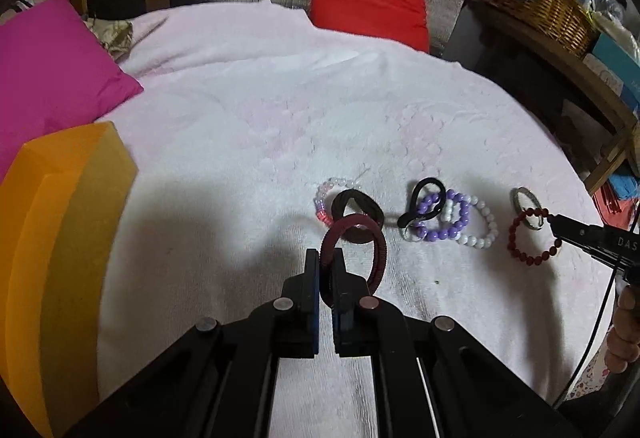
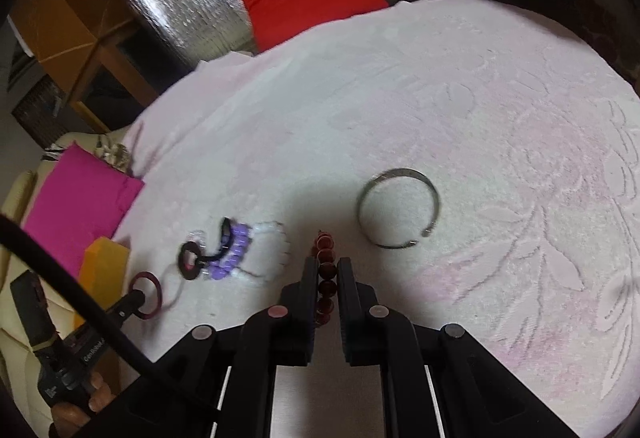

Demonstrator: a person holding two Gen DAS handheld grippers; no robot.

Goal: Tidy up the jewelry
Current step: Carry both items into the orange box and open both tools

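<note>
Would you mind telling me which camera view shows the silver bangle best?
The right wrist view: the silver bangle lies whole and unobstructed on the pale towel, its open gap visible. In the left wrist view it is small, near the right edge, and partly overlapped by the red bead bracelet.

A maroon hair tie (image 1: 352, 246) hangs pinched, lifted off the white towel (image 1: 240, 141). Right of it lie purple (image 1: 444, 215) and white (image 1: 478, 224) bead bracelets (overlapping), then a dark-red bead bracelet (image 1: 532, 238), also pinched.
</note>
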